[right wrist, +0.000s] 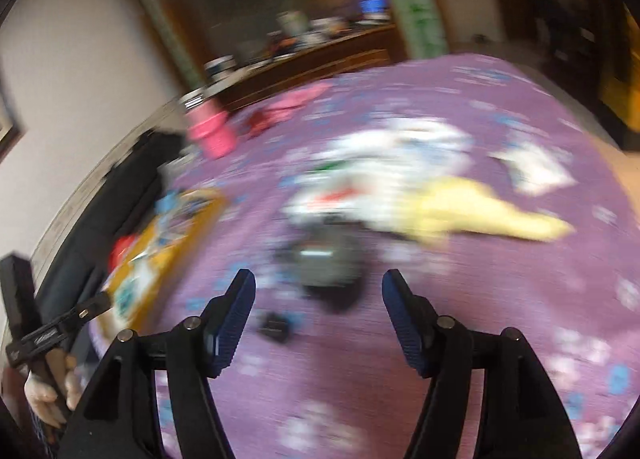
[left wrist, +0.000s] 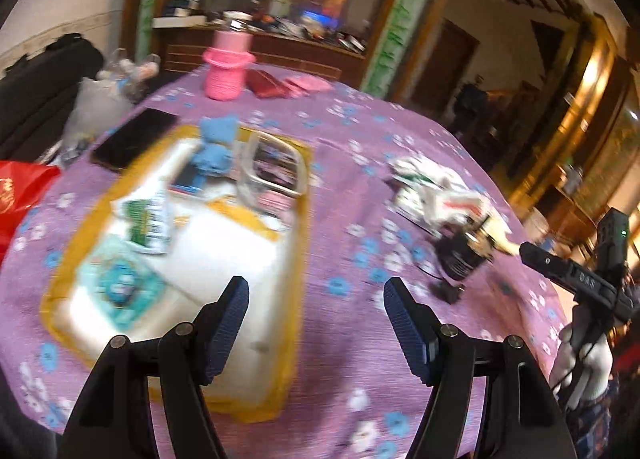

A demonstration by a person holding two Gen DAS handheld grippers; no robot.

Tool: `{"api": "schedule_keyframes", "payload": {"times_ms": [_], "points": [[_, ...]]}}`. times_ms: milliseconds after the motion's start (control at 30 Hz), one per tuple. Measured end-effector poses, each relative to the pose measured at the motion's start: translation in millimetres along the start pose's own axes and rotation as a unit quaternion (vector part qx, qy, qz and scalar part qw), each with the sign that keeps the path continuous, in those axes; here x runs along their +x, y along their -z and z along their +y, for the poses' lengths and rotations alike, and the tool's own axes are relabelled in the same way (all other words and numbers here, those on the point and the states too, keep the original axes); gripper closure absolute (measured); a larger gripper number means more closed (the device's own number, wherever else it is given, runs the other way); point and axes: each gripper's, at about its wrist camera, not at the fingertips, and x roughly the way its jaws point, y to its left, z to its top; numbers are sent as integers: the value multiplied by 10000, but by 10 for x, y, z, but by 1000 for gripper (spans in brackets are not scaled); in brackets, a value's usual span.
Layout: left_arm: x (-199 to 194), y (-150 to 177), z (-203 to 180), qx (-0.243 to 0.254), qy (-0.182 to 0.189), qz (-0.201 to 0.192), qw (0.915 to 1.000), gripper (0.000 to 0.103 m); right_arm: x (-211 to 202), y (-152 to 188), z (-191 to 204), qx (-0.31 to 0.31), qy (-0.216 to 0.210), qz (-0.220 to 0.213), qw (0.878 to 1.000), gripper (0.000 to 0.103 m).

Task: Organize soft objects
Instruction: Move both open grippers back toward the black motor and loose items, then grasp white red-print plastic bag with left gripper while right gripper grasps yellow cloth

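My left gripper (left wrist: 316, 299) is open and holds nothing, hovering over the near right edge of a yellow tray (left wrist: 298, 219) with a white lining. A blue knitted toy (left wrist: 214, 151), a clear plastic box (left wrist: 276, 167) and some packets lie in the tray. My right gripper (right wrist: 318, 295) is also open with nothing between its jaws, above the purple flowered cloth (right wrist: 460, 339). Just beyond it sits a black round object (right wrist: 328, 259). Past that lie a heap of white plastic bags (right wrist: 384, 163) and a pale yellow soft cloth (right wrist: 480, 215). The right wrist view is blurred.
A pink knitted holder (left wrist: 226, 67), a red pouch (left wrist: 266, 85) and a pink cloth (left wrist: 308, 83) sit at the table's far edge. A dark phone (left wrist: 132, 139) lies left of the tray, and a red bag (left wrist: 20, 195) is beyond the table's left edge. A small black item (right wrist: 276, 325) lies near my right fingers.
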Motion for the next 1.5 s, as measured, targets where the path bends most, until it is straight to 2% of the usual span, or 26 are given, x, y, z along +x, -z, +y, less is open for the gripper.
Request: {"api": "schedule_keyframes", "payload": {"times_ms": [133,233,333,467,700,900,1000,1067,1133,1200,1233,1300,1333,1433,1500], "points": [[220,31,-258,94,235,313,9992,30,-261,41,-722,648,510,-67,9966,38],[328,38,-429,195,315,474,9982,30,-380,59,-1031,868,684,-100,9938,38],[399,28,-528,222,402,582,9973,30,-390,4,-1156,921,744,-130,9929,38],[466,6,-621,275,368,634,9969,30,-269,-100,-1203,896,638,-66,9939,38],[582,-17,-641,226,389,715,9964,30,135,-468,-960,749,-37,154,9971,37],[563,-63,-496,11,406,647,9971,30,591,-803,-925,1176,-262,434,9918,37],[506,-96,-433,-89,397,517,9978,30,817,-917,-708,1289,-675,823,9859,36],[450,-116,-387,-131,360,426,9984,30,906,-955,-333,1067,-1427,1021,9787,36],[423,-124,-352,-125,303,395,9987,30,909,-939,85,655,-2167,1225,9663,36],[385,-133,-320,-69,220,360,9991,30,837,-870,447,277,-2927,1436,9449,36],[380,-141,-309,-43,190,358,9992,30,776,-846,521,166,-3050,1420,9416,36],[365,-153,-299,10,156,347,9993,30,606,-811,556,-1,-3007,1233,9457,36],[372,-169,-305,42,150,346,9993,30,516,-799,499,-17,-2848,1097,9523,36],[427,-230,-383,164,195,382,9989,30,268,-777,115,97,-2004,691,9772,33],[524,-299,-475,236,365,490,9979,30,153,-750,-210,327,-1546,551,9859,33]]}}
